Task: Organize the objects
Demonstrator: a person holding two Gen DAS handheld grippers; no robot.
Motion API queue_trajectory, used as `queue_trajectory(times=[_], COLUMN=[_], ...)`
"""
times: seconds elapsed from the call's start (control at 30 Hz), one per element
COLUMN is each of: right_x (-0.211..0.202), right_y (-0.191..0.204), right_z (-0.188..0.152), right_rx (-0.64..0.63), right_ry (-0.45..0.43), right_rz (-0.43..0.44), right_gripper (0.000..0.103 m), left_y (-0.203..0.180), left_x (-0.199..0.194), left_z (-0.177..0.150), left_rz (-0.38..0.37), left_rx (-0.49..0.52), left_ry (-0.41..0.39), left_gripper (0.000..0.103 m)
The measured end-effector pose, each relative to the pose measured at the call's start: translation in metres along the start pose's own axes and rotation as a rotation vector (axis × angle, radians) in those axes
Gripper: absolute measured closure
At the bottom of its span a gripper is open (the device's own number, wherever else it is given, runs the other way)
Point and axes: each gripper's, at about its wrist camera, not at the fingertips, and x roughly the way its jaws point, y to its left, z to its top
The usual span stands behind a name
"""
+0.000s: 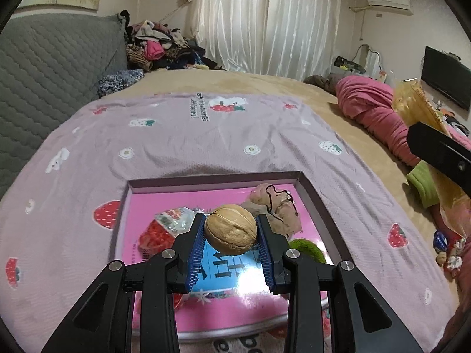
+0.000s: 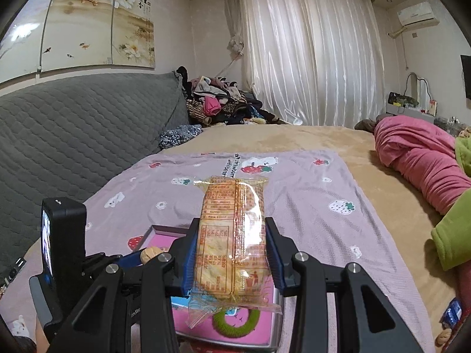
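Both hands are bringing items to the shallow pink box (image 1: 316,189) that lies on the strawberry-print cloth (image 1: 206,141) spread over the bed, so the step in hand looks like loading the box. The left gripper (image 1: 230,229) is clamped on a walnut (image 1: 230,229), its blue pads pressing the shell from either side, and holds it over the middle of the box. The right gripper (image 2: 231,253) is closed on a wrapped biscuit packet (image 2: 232,235), gripped across its width with its long ends sticking out fore and aft, above the box's near right part.

Inside the box: a clear bag of red sweets (image 1: 160,229) toward the left wall, a crumpled pinkish cloth pouch with a dark cord (image 1: 273,206) near the far right corner, and a green fuzzy ring (image 2: 235,322) near the right wall.

Next, each hand likely needs to go lower over a bare patch of the box floor before letting go; the walnut may roll, so it wants a low release, and the packet needs room beside the ring
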Motion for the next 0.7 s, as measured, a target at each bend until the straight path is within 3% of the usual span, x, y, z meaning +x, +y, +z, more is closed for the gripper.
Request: queue_trajectory(times=[0.13, 0.37, 0.7], right_x=[0.018, 0.055, 0.083], right_y=[-0.012, -0.021, -0.019], right_z=[-0.015, -0.036, -0.052], right_rx=[0.018, -0.003, -0.035], right_ry=[0.011, 0.086, 0.165], right_rz=[0.01, -0.005, -0.033], right_gripper=[0.062, 0.062, 0.062], left_y=[0.002, 0.004, 0.002], left_x=[0.014, 0.036, 0.048], left_z=[-0.007, -0.016, -0.024], left_rz=[-0.037, 0.002, 0.0], left_rx=[-0.024, -0.003, 0.027], left_ry=[0.001, 0.007, 0.023], left_gripper=[0.068, 0.068, 0.068])
